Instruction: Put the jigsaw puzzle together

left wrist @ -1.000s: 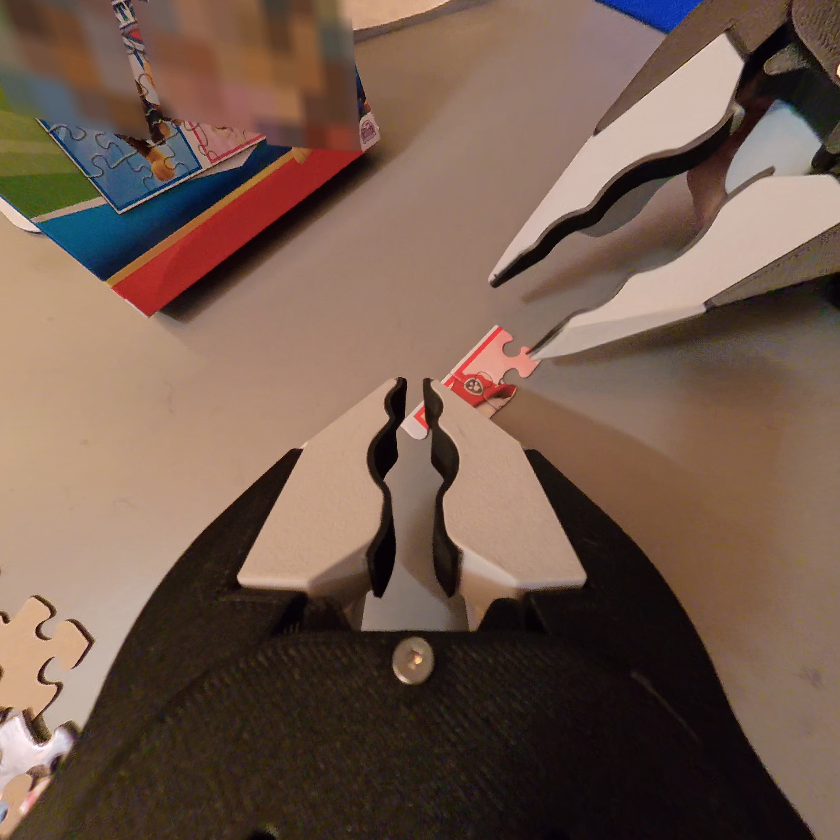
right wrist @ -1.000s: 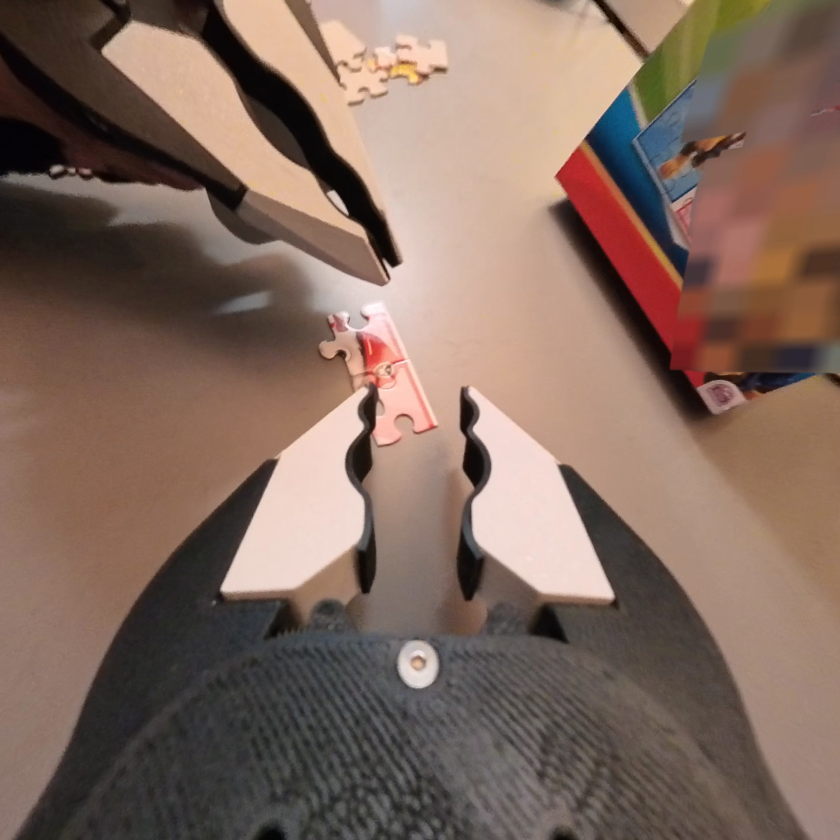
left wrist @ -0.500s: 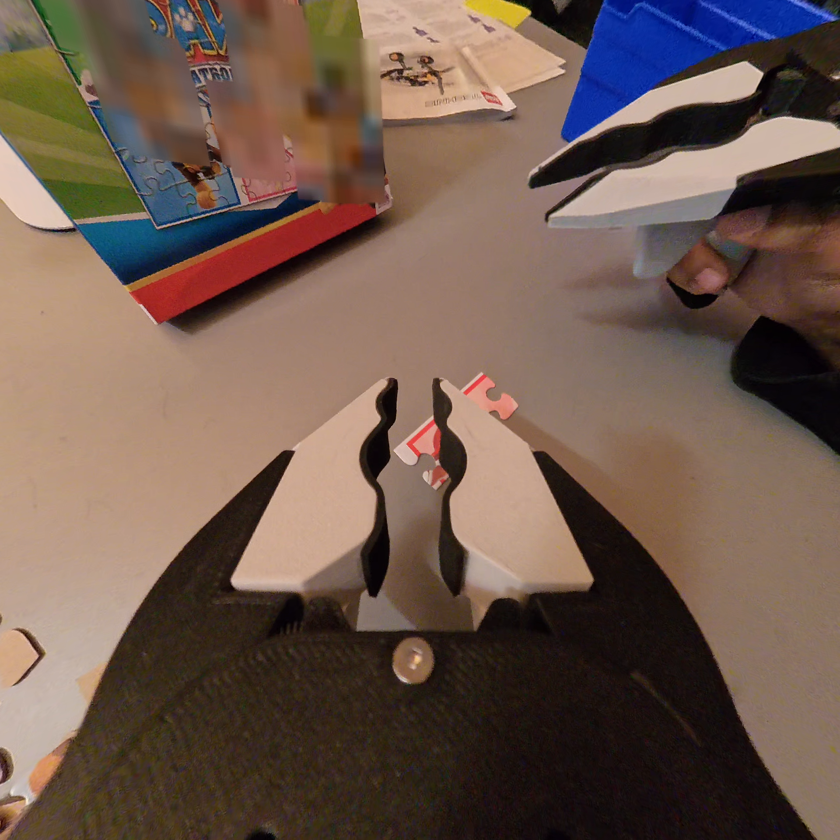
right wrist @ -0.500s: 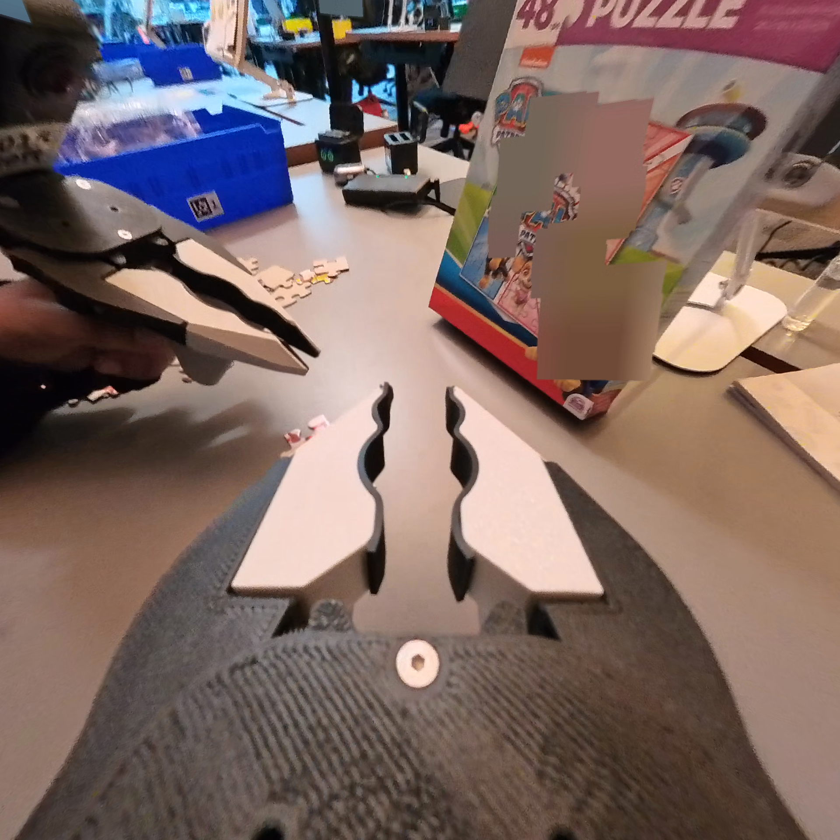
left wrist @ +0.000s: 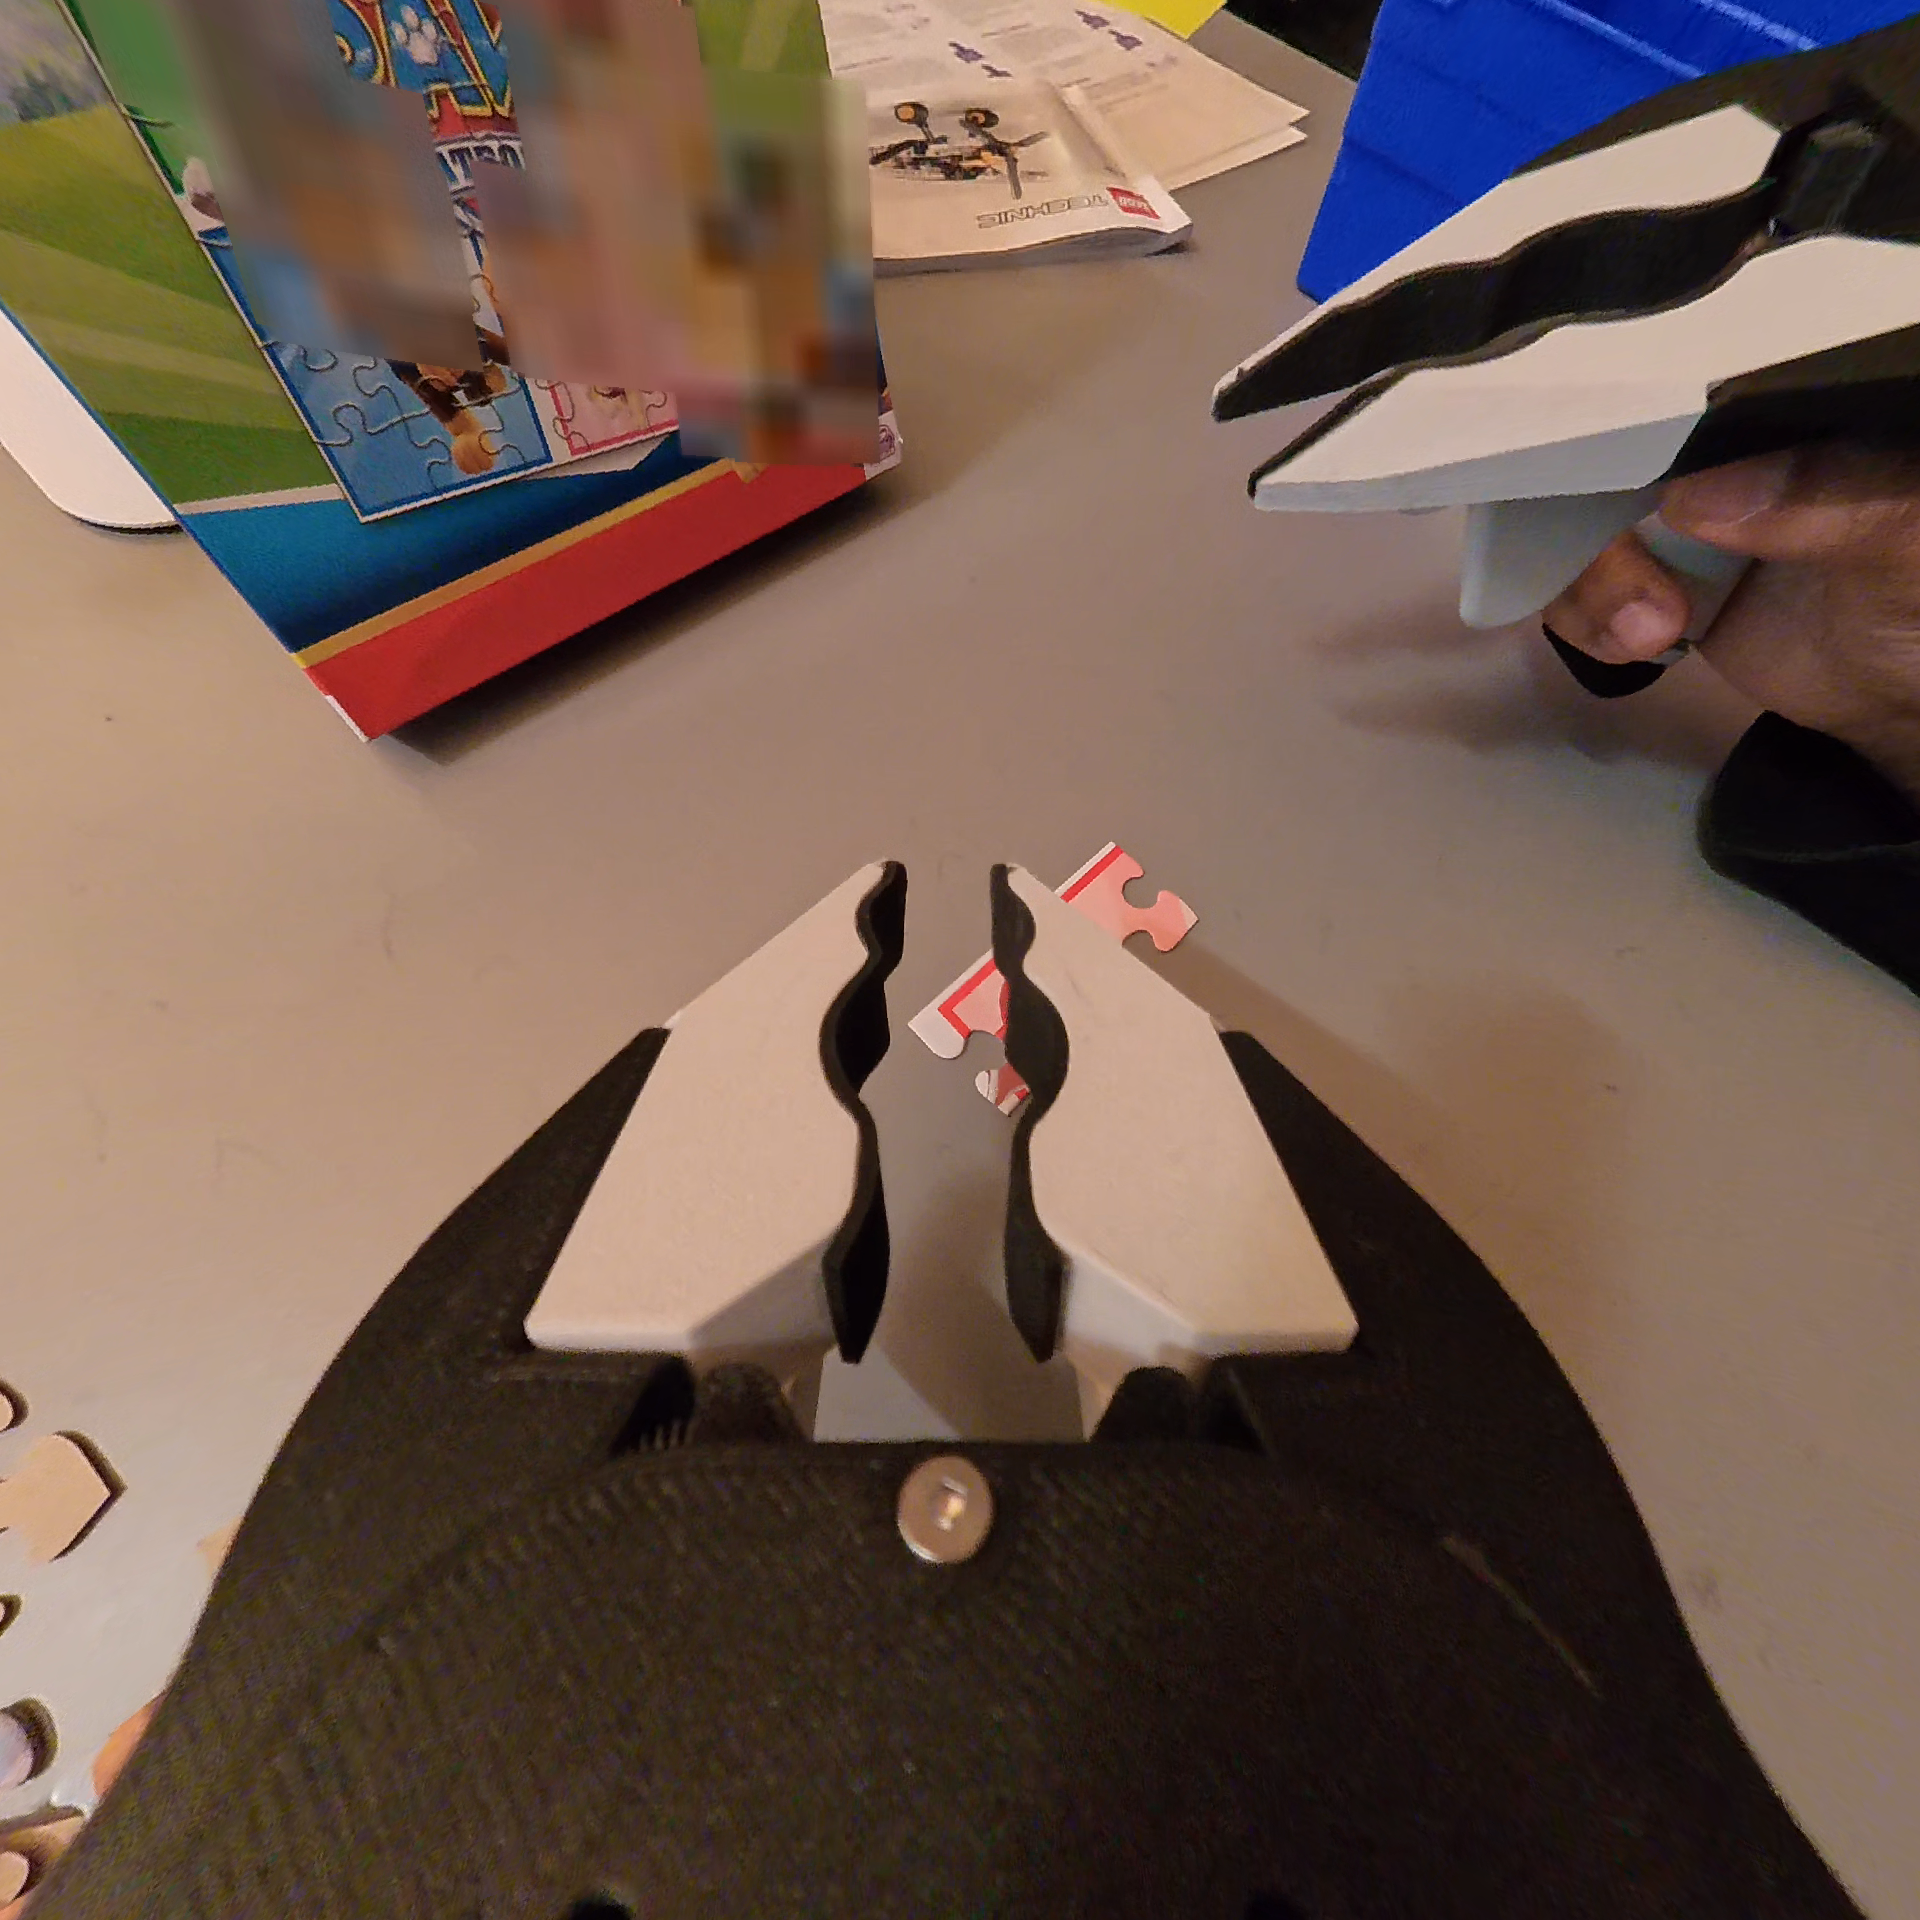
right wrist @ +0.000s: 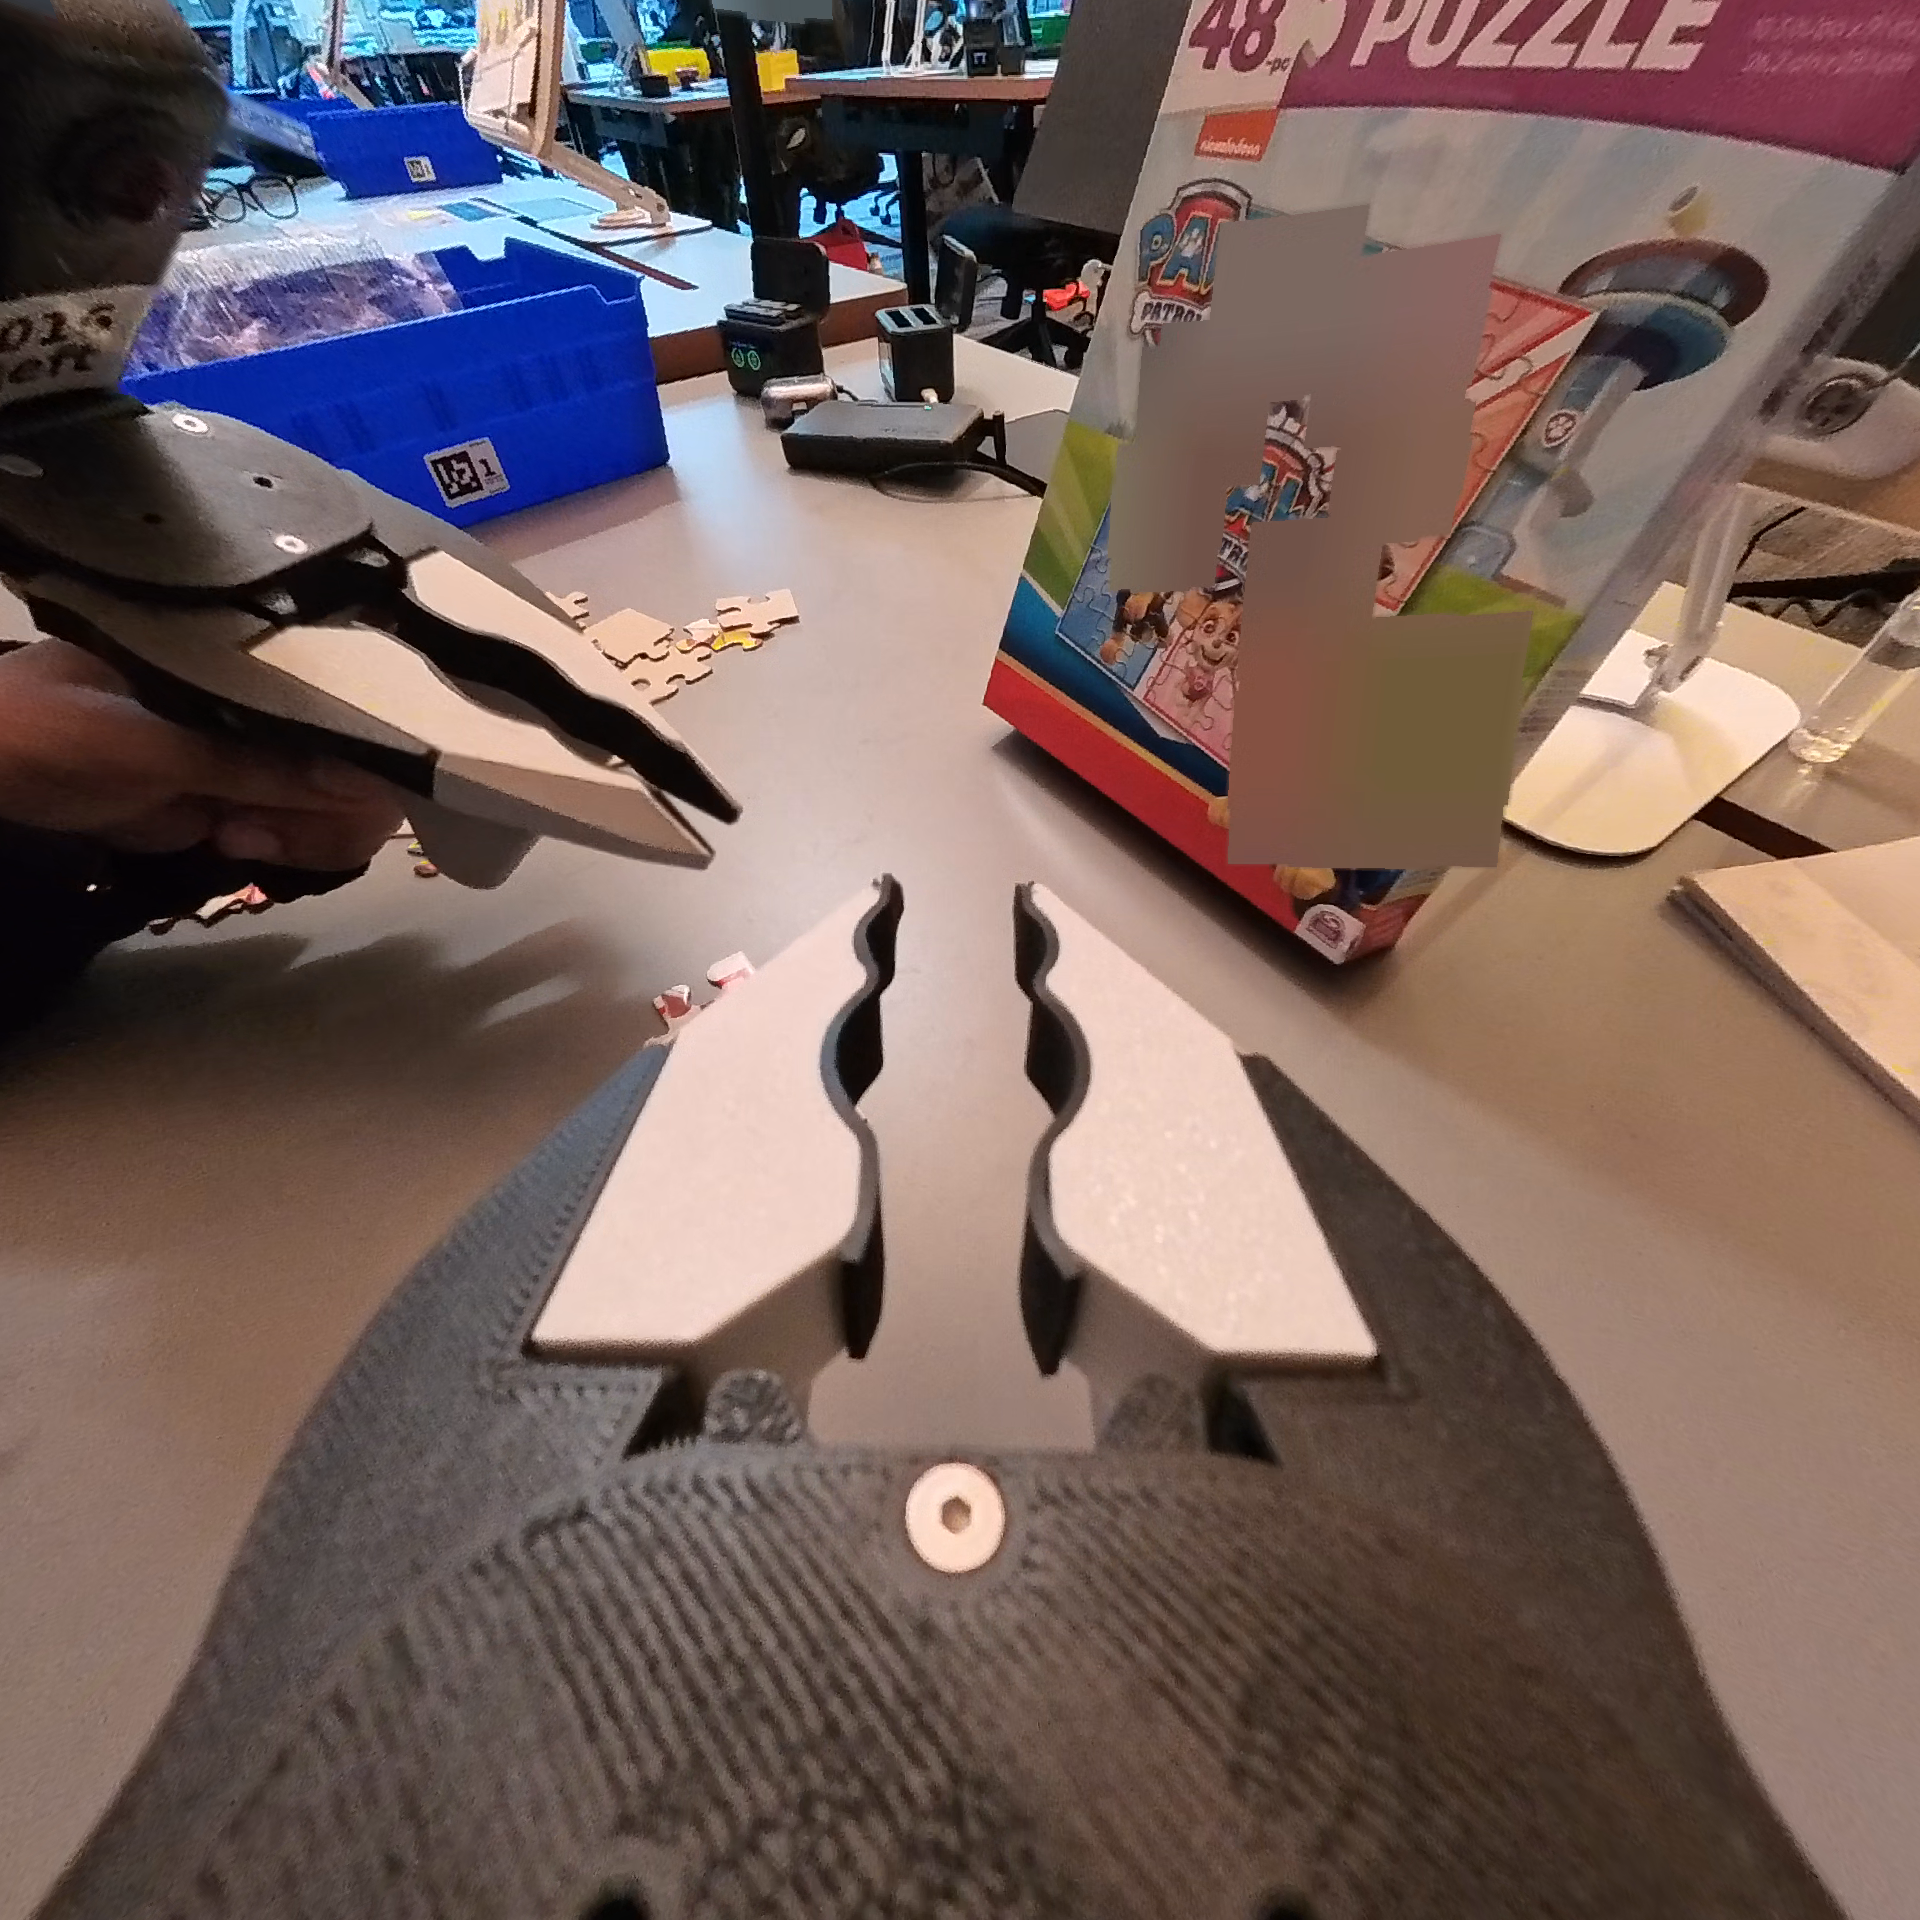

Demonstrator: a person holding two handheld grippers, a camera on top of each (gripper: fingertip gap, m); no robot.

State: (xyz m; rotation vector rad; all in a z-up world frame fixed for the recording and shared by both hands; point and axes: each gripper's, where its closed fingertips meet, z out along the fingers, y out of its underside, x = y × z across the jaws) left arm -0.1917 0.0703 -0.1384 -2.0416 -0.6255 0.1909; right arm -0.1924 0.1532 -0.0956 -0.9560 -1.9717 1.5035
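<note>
Left wrist view, left gripper: the left gripper hung over the counter with its two fingers a narrow gap apart and nothing between the pads.
Nearest thing: joined red and white puzzle pieces lay flat on the counter under and just beyond its right-hand finger, partly hidden by it; part of them showed through the gap between the fingers. Whether the finger touched them could not be told.
Right wrist view, right gripper: the right gripper was held level above the counter, fingers a little apart, the grasp bare.
Right gripper from the left view: it hung at the upper right, turned on its side, well apart from the red pieces.
Hands: a hand was wrapped round the right gripper's pale handle; another hand gripped the left gripper from below at the left edge of the right view.
Red pieces from the right: only a small part showed beside the right gripper's left-hand finger.
Further out: a colourful puzzle box stood upright on the counter beyond both grippers.
Loose pieces: a small heap of puzzle pieces lay behind the left gripper.
Background: a blue bin and a booklet sat at the far side.
</note>
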